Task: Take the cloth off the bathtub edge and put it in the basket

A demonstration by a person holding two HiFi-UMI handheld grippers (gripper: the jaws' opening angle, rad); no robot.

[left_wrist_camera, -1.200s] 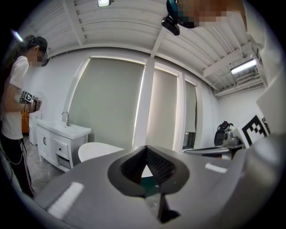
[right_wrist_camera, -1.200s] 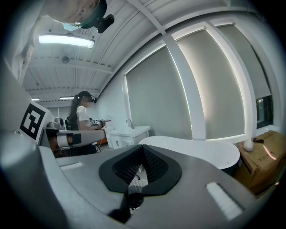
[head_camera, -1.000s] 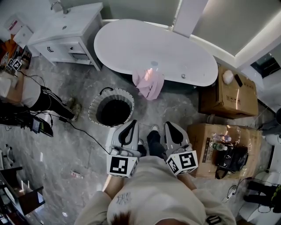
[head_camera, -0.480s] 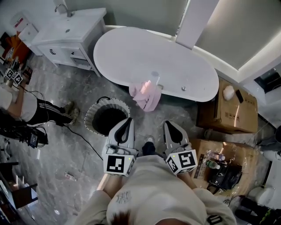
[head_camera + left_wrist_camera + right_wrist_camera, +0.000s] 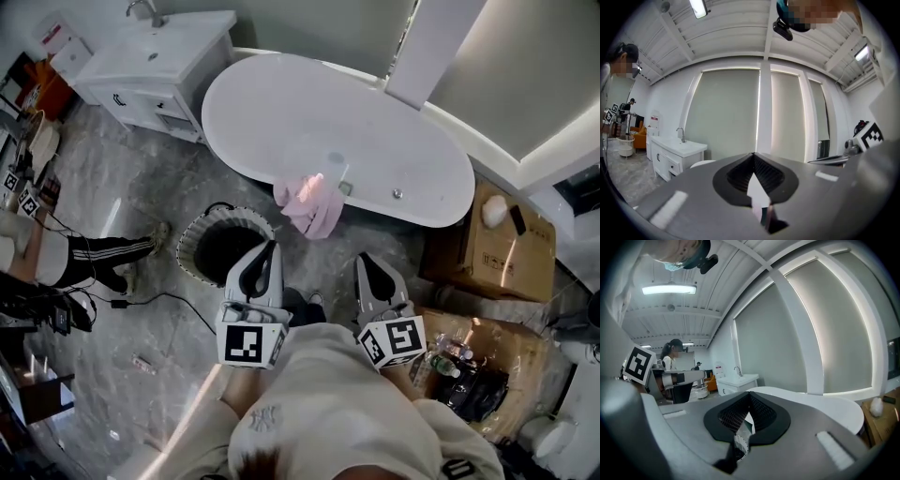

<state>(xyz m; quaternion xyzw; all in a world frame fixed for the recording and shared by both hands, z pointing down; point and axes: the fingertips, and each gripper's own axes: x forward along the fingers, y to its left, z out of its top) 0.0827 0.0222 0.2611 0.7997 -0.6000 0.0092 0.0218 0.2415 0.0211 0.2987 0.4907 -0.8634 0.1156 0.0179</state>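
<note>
My left gripper (image 5: 270, 248) and right gripper (image 5: 362, 261) are closed, empty (side by side); the cloth (image 5: 311, 202) drapes the bathtub (image 5: 281, 103) edge near the basket (image 5: 192, 240).

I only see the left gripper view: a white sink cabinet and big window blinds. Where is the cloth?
Observer: The pink cloth hangs over the near edge of the white oval bathtub.
Operator: And the basket?
Observer: The round white ribbed basket stands on the grey floor, left of the cloth, just past the tip of the left gripper.
Operator: Is my other gripper holding anything?
Observer: No, the right gripper is shut and empty.
</note>
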